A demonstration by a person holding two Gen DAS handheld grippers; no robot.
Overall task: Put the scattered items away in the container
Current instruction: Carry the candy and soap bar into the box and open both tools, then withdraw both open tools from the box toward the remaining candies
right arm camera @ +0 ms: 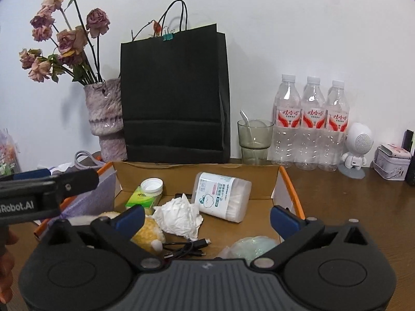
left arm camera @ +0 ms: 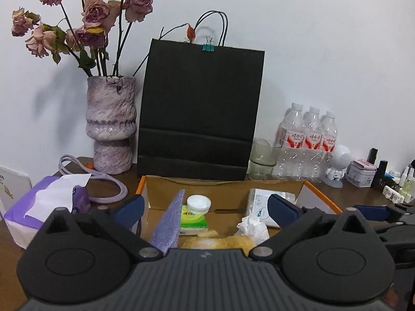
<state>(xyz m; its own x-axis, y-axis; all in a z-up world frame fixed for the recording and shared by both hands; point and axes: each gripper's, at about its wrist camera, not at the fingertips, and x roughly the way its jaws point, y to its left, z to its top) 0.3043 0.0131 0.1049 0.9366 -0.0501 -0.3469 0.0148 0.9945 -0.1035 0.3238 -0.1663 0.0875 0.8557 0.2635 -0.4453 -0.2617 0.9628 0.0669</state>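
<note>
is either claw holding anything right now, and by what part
Nothing is held: the left claw and right claw both stand open and empty above the cardboard box.

Both grippers — left (left arm camera: 206, 207), right (right arm camera: 207, 217) — fingers spread wide, empty.

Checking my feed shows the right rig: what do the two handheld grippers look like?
Both match: a ribbed grey body, two rounded black housings with linkage arms and silver pivot pins, and blue finger pads. The left gripper shows white "Robot.AI" lettering on its side in the right wrist view. The right gripper looks identical.
</note>
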